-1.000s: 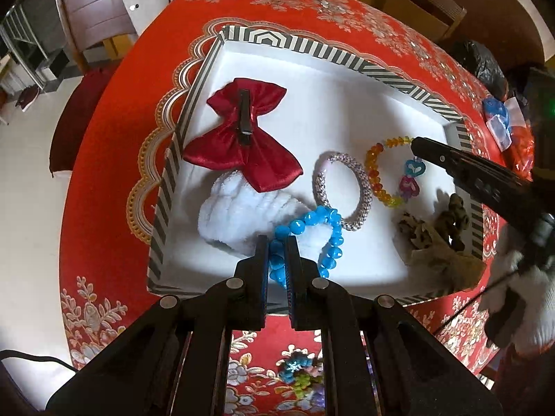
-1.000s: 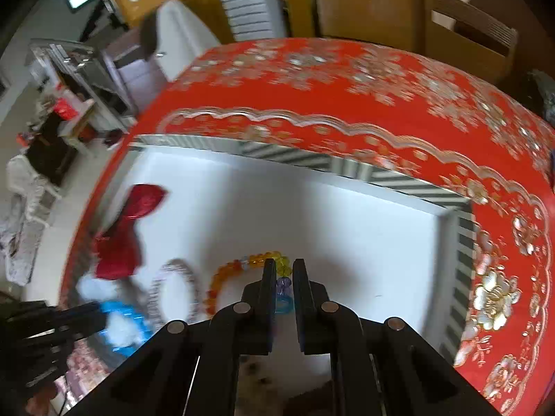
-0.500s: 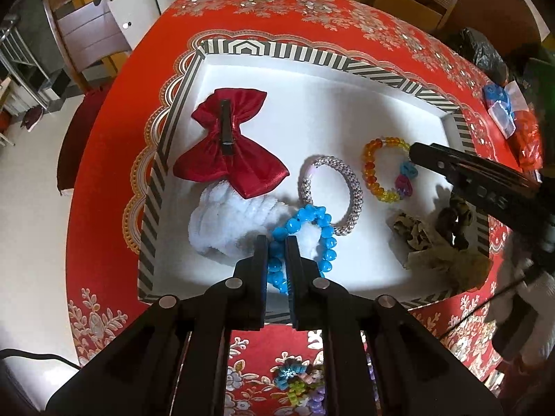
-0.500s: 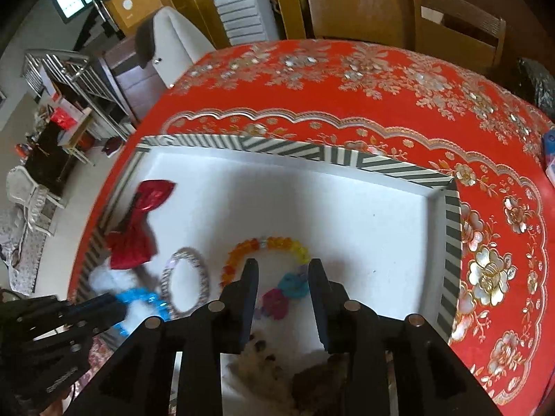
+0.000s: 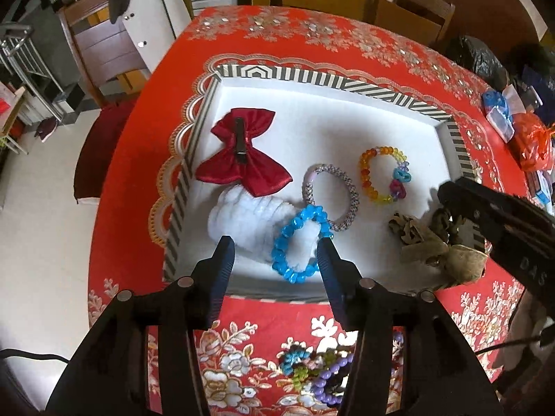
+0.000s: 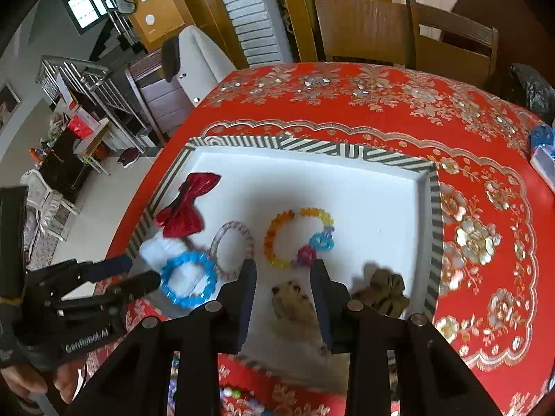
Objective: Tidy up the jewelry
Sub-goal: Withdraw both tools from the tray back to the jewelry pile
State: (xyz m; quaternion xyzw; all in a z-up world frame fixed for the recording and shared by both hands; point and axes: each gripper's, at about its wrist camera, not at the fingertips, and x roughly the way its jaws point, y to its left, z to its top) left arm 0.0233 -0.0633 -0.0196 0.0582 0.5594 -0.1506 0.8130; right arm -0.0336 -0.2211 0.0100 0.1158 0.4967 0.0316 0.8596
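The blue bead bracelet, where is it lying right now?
In the left wrist view the blue bead bracelet lies near the tray's front edge, partly on the white fluffy scrunchie, beside the silver beaded bangle.

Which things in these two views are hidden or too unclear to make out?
- Beads on the tablecloth: left wrist view, the left claw body covers them.
- Brown cloth piece: right wrist view, blurred, partly behind the right claw.
- Blue things at the table edge: cut by the frame, too small.

Tray (image 5: 350,85): striped rim, white floor, sitting on the table.
Red bow (image 5: 242,154): lying near the left wall.
Blue bracelet (image 5: 300,242): resting on white fluff.
Amber bracelet (image 5: 381,173): lying flat, right of the silver bracelet (image 5: 331,201).
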